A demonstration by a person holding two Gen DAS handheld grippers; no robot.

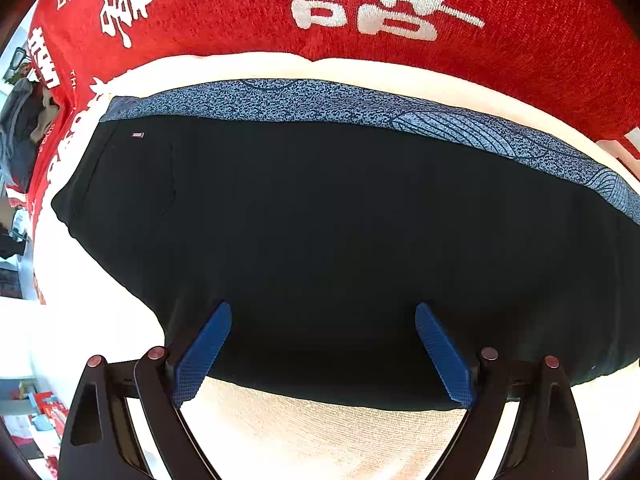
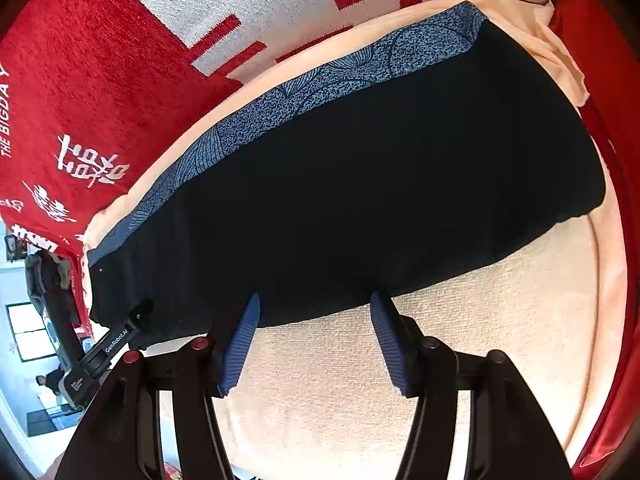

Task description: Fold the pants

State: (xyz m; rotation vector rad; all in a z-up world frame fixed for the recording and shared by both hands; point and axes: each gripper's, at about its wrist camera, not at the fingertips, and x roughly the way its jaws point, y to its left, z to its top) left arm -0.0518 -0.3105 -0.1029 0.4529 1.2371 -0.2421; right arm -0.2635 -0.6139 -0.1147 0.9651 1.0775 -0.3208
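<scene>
I see the black pants (image 1: 320,240) lying flat across mid-frame on a cream towel (image 1: 320,432), a blue patterned band (image 1: 360,104) along their upper edge. My left gripper (image 1: 323,312) gapes over them; the right gripper (image 2: 315,300) spreads at their lower edge.

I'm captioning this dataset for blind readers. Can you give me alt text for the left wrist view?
Dark pants with a blue patterned band along the far edge lie flat on a cream towel. The open left gripper hovers at their near edge, blue fingers spread wide. A red blanket with white characters lies behind.
</scene>
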